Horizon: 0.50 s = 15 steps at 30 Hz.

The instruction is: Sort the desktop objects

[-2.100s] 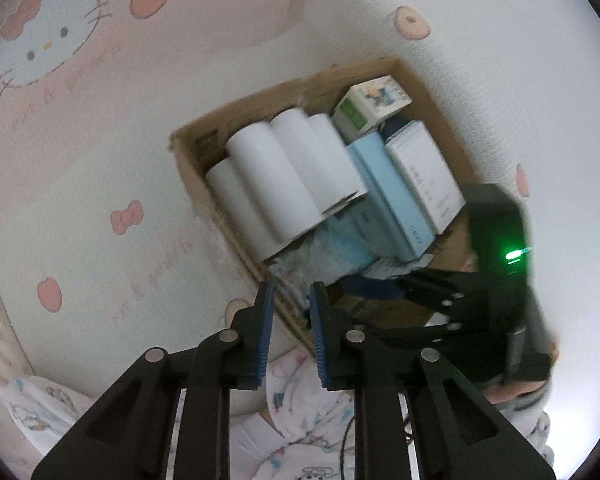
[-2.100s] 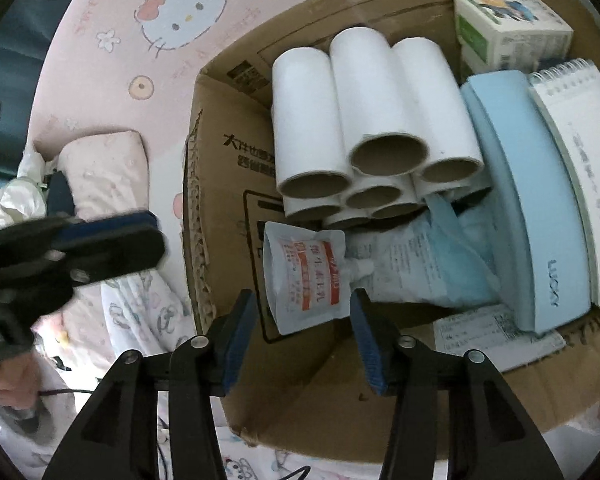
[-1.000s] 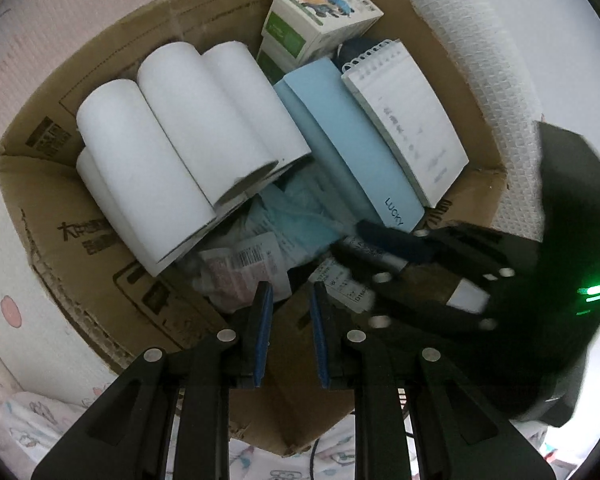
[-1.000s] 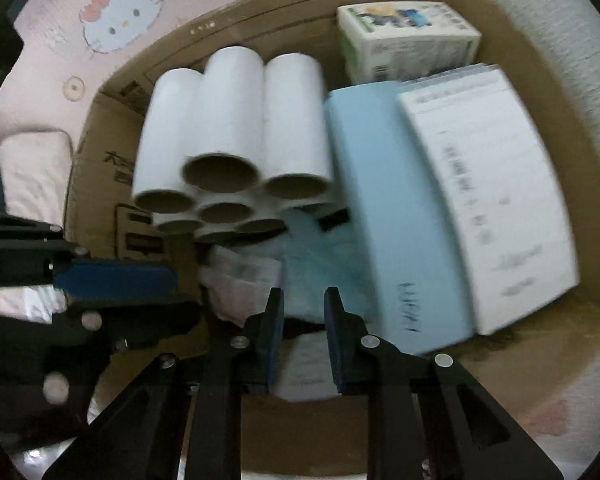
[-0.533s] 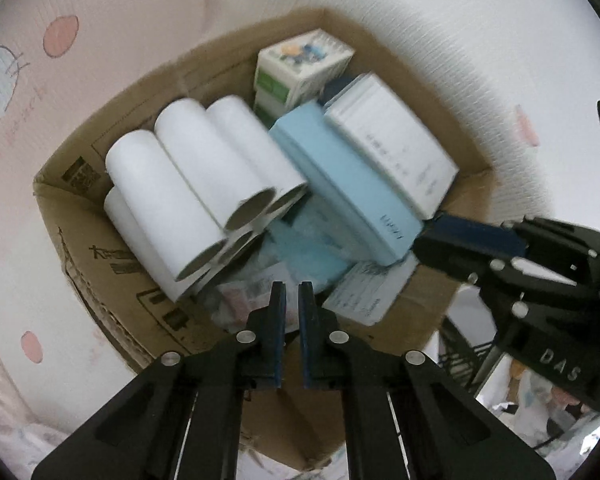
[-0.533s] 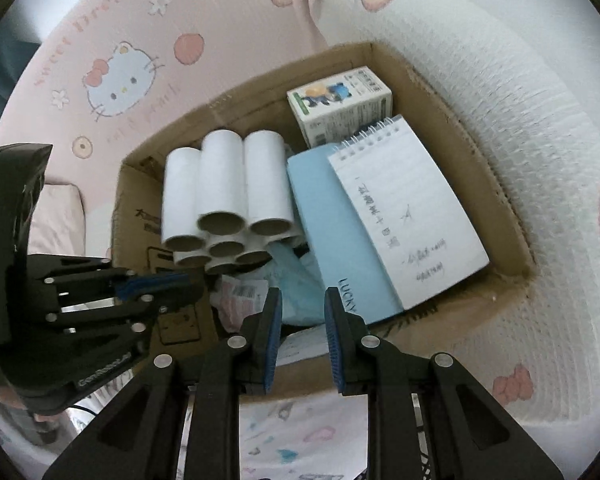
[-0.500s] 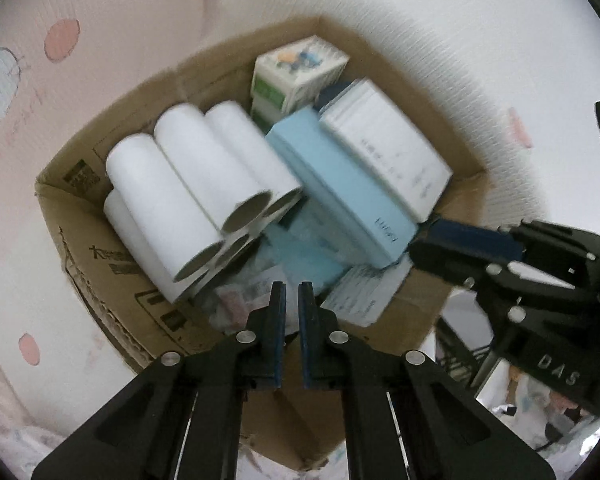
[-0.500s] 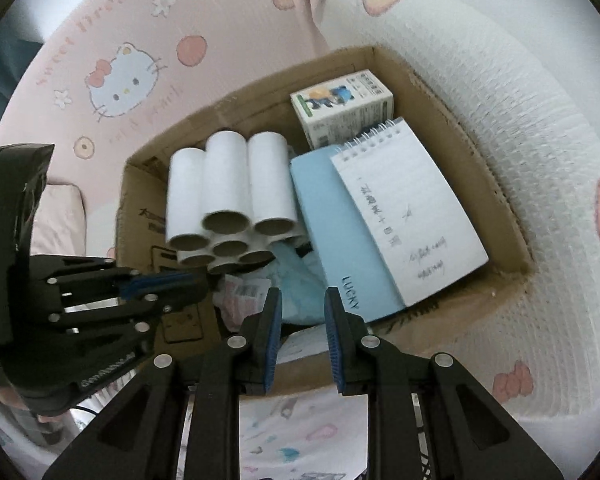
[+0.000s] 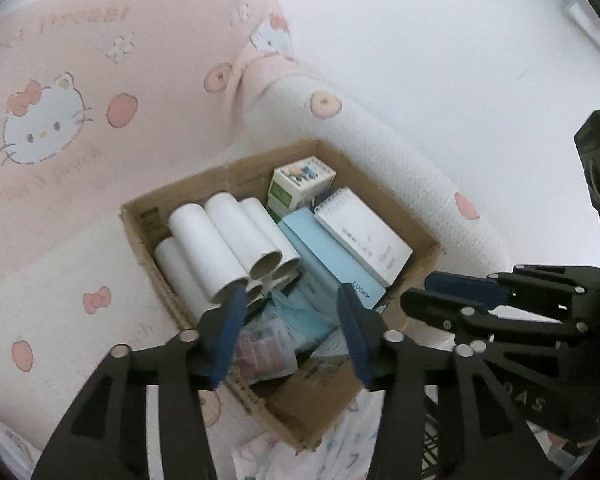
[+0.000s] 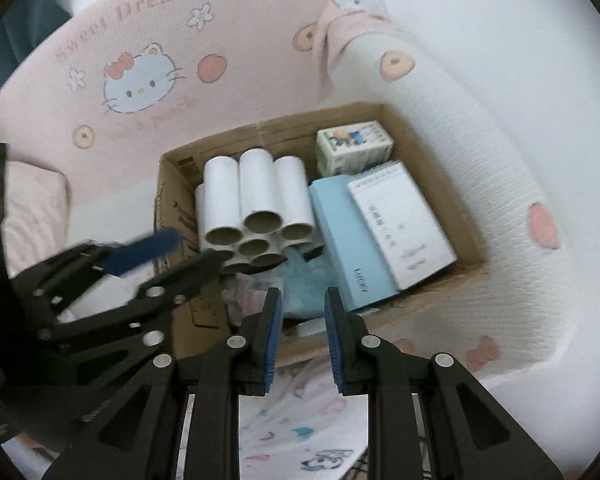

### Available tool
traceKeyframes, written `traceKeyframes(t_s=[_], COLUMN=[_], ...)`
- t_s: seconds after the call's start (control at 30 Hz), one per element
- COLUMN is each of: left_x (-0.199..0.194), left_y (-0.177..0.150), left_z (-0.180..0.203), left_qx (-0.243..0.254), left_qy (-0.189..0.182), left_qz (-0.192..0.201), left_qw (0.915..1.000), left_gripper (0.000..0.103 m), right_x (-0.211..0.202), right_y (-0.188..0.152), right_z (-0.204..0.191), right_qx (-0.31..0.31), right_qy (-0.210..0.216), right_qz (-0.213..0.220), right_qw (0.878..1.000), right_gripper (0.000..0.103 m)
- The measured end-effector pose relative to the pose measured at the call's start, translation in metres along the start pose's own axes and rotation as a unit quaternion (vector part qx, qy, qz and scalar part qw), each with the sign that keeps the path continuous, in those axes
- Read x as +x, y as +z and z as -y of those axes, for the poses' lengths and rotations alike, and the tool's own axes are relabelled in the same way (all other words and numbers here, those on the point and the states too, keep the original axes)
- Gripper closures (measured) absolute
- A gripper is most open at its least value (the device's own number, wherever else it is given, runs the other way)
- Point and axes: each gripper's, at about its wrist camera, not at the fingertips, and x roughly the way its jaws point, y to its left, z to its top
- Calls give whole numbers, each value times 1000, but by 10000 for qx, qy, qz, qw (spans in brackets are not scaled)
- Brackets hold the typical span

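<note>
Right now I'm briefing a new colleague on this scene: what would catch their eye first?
Probably the open cardboard box resting on pink Hello Kitty bedding. On its left side lies a stack of white paper tubes; on its right, a spiral notepad lies on a light blue box. The left gripper hangs open above it, empty.

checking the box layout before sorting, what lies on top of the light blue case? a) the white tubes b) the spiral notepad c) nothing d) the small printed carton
b: in the right wrist view the spiral notepad rests overlapping the light blue case; the white tubes lie to its left.
</note>
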Motion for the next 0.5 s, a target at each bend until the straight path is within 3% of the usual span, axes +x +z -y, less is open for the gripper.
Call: traceKeyframes(t_s=[0.17,0.3,0.5], left_x=[-25,-39,-70], left_y=[-5,-11,-9], left_z=[-1,0,-17], left_qx=[261,509,227], left_qy=[243,448,436], left_qz=[223,253,474], left_qw=[9991,9974,9977], left_gripper=[40,38,38], right_x=[-19,-32,-53], right_y=[-2,-5,-7], right_z=[-15,-30,-49], right_qx=[-101,-207,-110], right_qy=[-298,-627,-669], right_qz=[134,204,376], right_qw=[9994,9976,9970], right_gripper=[85,84,83])
